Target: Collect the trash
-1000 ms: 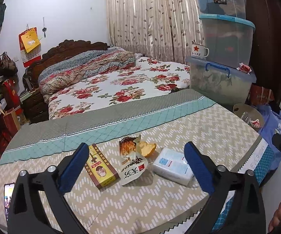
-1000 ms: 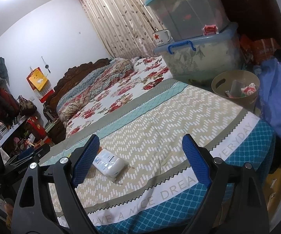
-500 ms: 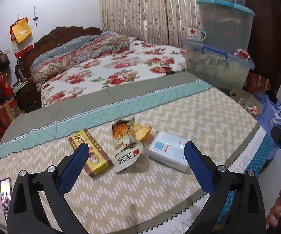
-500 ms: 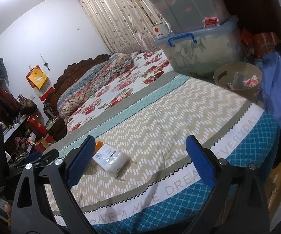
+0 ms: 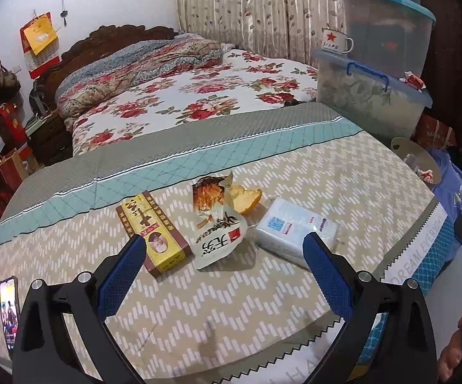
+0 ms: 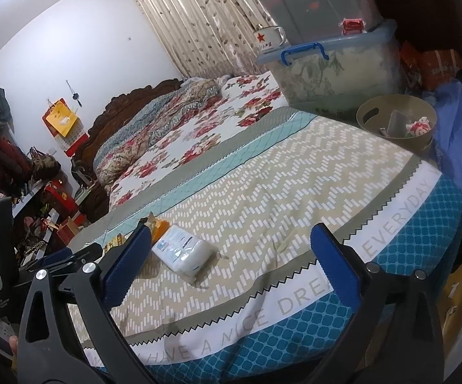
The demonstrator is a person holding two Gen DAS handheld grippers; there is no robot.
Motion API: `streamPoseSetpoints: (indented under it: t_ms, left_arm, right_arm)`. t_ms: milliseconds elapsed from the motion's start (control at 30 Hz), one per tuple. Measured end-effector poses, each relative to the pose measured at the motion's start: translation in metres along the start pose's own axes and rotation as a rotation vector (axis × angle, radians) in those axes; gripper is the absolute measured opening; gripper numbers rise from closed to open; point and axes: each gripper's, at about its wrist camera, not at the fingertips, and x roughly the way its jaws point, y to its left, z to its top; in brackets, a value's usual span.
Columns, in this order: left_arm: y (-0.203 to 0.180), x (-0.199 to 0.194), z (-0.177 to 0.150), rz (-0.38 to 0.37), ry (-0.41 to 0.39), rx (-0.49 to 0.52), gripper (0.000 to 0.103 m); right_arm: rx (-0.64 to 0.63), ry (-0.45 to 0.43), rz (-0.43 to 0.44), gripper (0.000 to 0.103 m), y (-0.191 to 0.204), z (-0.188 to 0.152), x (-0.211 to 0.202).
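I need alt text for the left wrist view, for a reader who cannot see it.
The open left gripper hovers over a patterned bedspread, nothing between its blue pads. Ahead lie a yellow box, an opened snack wrapper and a tissue pack; a beige bin stands at right.

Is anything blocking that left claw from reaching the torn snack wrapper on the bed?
Nothing visible. The left gripper hangs open above the bedspread, and the snack wrapper lies just beyond its tips, between the yellow box and tissue pack.
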Motion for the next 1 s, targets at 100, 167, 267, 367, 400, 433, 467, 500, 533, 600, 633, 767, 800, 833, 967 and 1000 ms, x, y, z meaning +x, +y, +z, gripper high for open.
streamPoseSetpoints:
  t_ms: [100, 167, 267, 367, 400, 433, 467, 500, 533, 600, 633, 767, 800, 833, 967, 1000]
  left_arm:
    - [0.0021, 0.0021, -0.0003, 0.004, 0.01, -0.011, 0.094]
    - [0.0034, 0.0028, -0.0005, 0.005, 0.011, -0.013, 0.094]
    - [0.0027, 0.0023, -0.0006, 0.019, 0.007, -0.008, 0.094]
    - [0.003, 0.0027, -0.0005, 0.02, 0.007, -0.009, 0.094]
    - [0.0032, 0.0028, -0.0005, 0.02, 0.007, -0.01, 0.094]
    - [0.0033, 0.0026, -0.0005, 0.021, 0.005, -0.01, 0.094]
    - [0.0033, 0.0026, -0.0002, 0.022, 0.003, -0.011, 0.094]
    - [0.0035, 0.0022, -0.0002, 0.025, -0.002, -0.011, 0.094]
    - [0.0035, 0.0017, -0.0004, 0.028, -0.006, -0.011, 0.094]
    - [0.0037, 0.0008, -0.0004, 0.032, -0.011, -0.01, 0.094]
    - [0.0035, 0.0005, -0.0005, 0.034, -0.014, -0.009, 0.094]
    - [0.0043, -0.001, -0.0004, 0.04, -0.022, -0.006, 0.094]
    - [0.0048, -0.0012, -0.0004, 0.04, -0.024, -0.006, 0.094]
    - [0.0056, -0.0014, -0.0003, 0.04, -0.025, -0.007, 0.094]
    - [0.0083, -0.0022, 0.0002, 0.043, -0.029, -0.015, 0.094]
    - [0.0089, -0.0024, 0.0003, 0.044, -0.03, -0.016, 0.094]
  right_arm:
    - [-0.007, 0.007, 0.001, 0.099, 0.0025, -0.0011, 0.0019]
    - [-0.011, 0.01, 0.002, 0.099, 0.004, -0.0018, 0.0028]
    - [-0.012, 0.013, 0.002, 0.099, 0.0052, -0.0025, 0.0036]
    - [-0.009, 0.014, 0.002, 0.099, 0.0054, -0.0029, 0.0041]
    - [-0.01, 0.014, 0.002, 0.099, 0.0054, -0.0031, 0.0042]
    - [-0.011, 0.013, 0.001, 0.099, 0.0056, -0.0031, 0.0042]
    - [-0.013, 0.012, 0.001, 0.099, 0.0057, -0.0031, 0.0042]
    - [-0.013, 0.011, 0.002, 0.099, 0.0055, -0.003, 0.0041]
    - [-0.012, 0.011, 0.002, 0.099, 0.0054, -0.0029, 0.0042]
    - [-0.012, 0.013, 0.002, 0.099, 0.0056, -0.003, 0.0051]
    - [-0.011, 0.014, 0.002, 0.099, 0.0054, -0.0031, 0.0054]
    - [-0.008, 0.017, 0.001, 0.099, 0.0058, -0.0031, 0.0061]
    - [-0.009, 0.016, 0.002, 0.099, 0.0059, -0.003, 0.0062]
    - [-0.01, 0.016, 0.002, 0.099, 0.0061, -0.003, 0.0065]
    - [-0.011, 0.018, 0.002, 0.099, 0.0063, -0.0031, 0.007]
    - [-0.01, 0.018, 0.003, 0.099, 0.0064, -0.0033, 0.0069]
